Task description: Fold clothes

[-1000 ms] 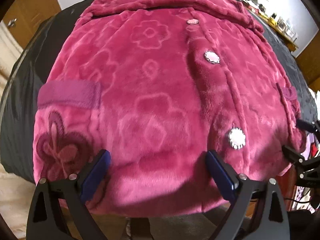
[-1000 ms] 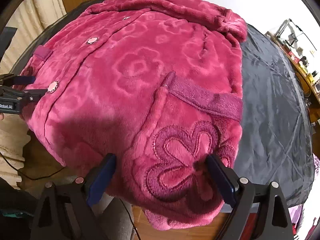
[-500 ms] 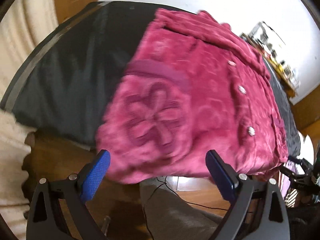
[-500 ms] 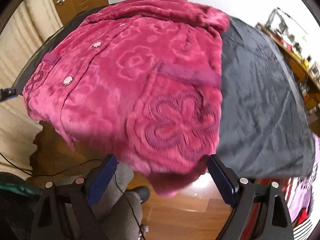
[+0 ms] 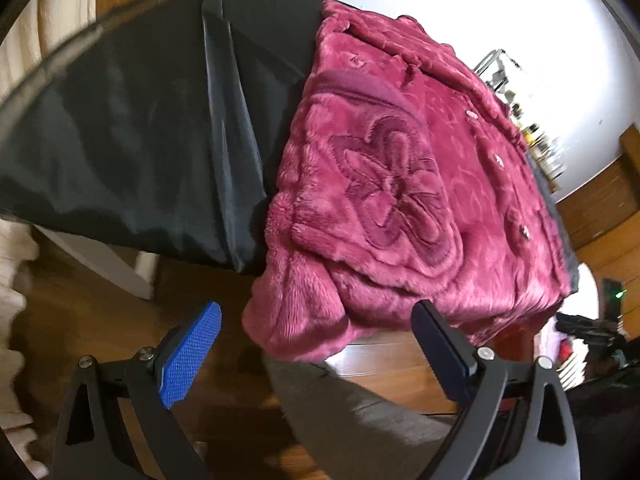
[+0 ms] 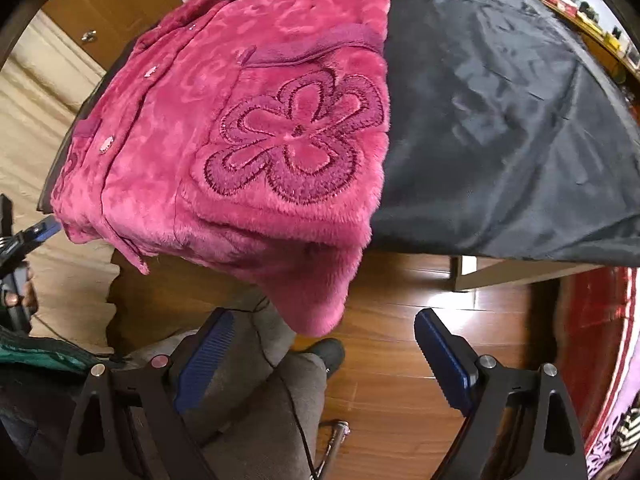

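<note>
A pink fleece jacket [image 5: 404, 200] with round buttons and flower-stitched pockets lies on a table under a black cloth [image 5: 132, 140]; its hem hangs over the near edge. My left gripper [image 5: 316, 344] is open just below the jacket's left hem corner, and nothing is between its blue pads. In the right wrist view the same jacket [image 6: 256, 140] shows its right pocket flower. My right gripper [image 6: 324, 344] is open under the right hem corner, which dangles between the fingers without touching them. The left gripper [image 6: 28, 240] appears at that view's left edge.
Wooden floor [image 6: 400, 360] lies below the table edge. A person's grey trouser leg [image 6: 260, 400] and dark shoe [image 6: 328, 354] are beneath the right gripper. Bare black cloth [image 6: 520, 120] stretches right of the jacket. Beige bedding [image 6: 36, 120] is left; cluttered shelves [image 5: 532, 128] are far right.
Both grippers pulled back off the jacket's front edge and apart, the left toward the left hem corner, the right toward the right one. Floor now shows between the fingers.
</note>
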